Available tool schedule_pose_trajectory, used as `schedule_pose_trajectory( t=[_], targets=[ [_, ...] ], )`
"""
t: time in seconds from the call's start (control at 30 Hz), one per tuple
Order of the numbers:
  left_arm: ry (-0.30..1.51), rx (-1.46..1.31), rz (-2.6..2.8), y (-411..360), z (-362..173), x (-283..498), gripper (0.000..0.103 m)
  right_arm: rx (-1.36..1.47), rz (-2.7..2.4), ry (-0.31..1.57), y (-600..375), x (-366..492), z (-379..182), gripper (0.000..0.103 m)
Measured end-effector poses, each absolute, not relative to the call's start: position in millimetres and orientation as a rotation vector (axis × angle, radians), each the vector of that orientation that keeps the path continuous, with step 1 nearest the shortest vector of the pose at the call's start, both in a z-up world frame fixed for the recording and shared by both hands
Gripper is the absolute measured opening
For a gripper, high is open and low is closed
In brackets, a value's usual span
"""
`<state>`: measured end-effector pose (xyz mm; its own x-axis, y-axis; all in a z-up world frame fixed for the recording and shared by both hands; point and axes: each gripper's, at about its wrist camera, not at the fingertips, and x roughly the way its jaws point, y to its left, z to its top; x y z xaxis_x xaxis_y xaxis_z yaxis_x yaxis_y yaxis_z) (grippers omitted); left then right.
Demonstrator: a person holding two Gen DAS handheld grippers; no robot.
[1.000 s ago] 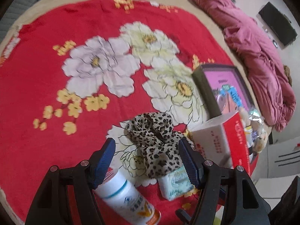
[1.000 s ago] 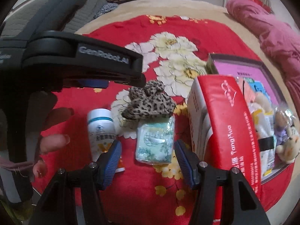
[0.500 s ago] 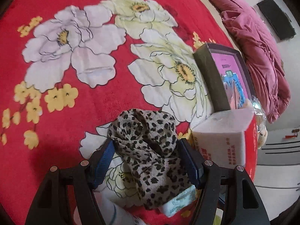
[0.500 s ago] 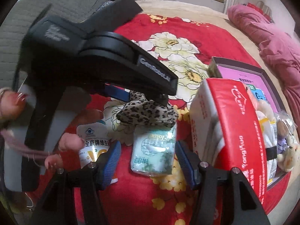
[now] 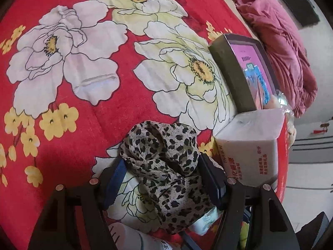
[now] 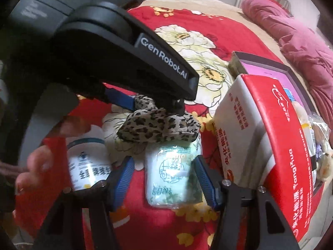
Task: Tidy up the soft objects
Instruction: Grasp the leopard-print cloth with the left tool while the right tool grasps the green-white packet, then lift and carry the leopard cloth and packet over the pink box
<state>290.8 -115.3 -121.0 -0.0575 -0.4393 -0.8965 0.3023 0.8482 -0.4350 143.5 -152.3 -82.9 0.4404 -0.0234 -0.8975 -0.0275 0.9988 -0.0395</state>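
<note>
The left gripper [image 5: 161,179] was down over the leopard-print scarf [image 5: 164,166], jaws spread with the bunched fabric sitting between them. The right-side pad looked to be against the cloth, but the jaws weren't clamped, so nothing was really being held. The scarf lay on the red floral blanket [image 5: 83,125], partly draped over a pale green tissue pack [image 6: 173,175].

The right gripper [image 6: 163,180] hovered over that tissue pack, fingers apart on either side of it, gaps showing, so not clenched either. A white bottle [image 6: 87,164] with a teal band lay just left of the pack, near the person's hand [image 6: 31,170] holding the left tool.

A red-and-white tissue box [image 6: 260,145] stood just right of the scarf and pack, leaning against a dark box with a pink inside [image 5: 235,70] that had plush toys [image 6: 324,162] in it. A pink quilt [image 5: 281,31] was bunched up along the far edge.
</note>
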Motion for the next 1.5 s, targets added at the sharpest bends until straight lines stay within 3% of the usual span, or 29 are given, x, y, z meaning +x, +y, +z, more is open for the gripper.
schedule_pose_trajectory(
  t=[0.47, 0.53, 0.6, 0.7, 1.17, 1.5],
  targets=[
    [1.527, -0.106, -0.626, -122, -128, 297, 0.071, -0.037, -0.09, 1.099, -146, 163, -97, 0.066],
    [1.527, -0.099, -0.623, -120, -128, 297, 0.071, -0.032, -0.091, 1.097, -147, 163, -97, 0.062],
    [1.525, -0.096, -0.616, -120, -128, 296, 0.071, -0.033, -0.109, 1.095, -153, 164, -97, 0.044],
    [1.522, -0.07, -0.602, -126, -127, 294, 0.069, -0.024, -0.106, 1.098, -160, 164, -96, 0.039],
    [1.515, -0.157, -0.6, -122, -122, 287, 0.022, 0.053, -0.009, 1.046, -182, 147, -64, 0.034],
    [1.509, -0.236, -0.611, -115, -118, 278, 0.016, 0.071, 0.007, 1.048, -178, 131, -58, 0.034]
  ],
)
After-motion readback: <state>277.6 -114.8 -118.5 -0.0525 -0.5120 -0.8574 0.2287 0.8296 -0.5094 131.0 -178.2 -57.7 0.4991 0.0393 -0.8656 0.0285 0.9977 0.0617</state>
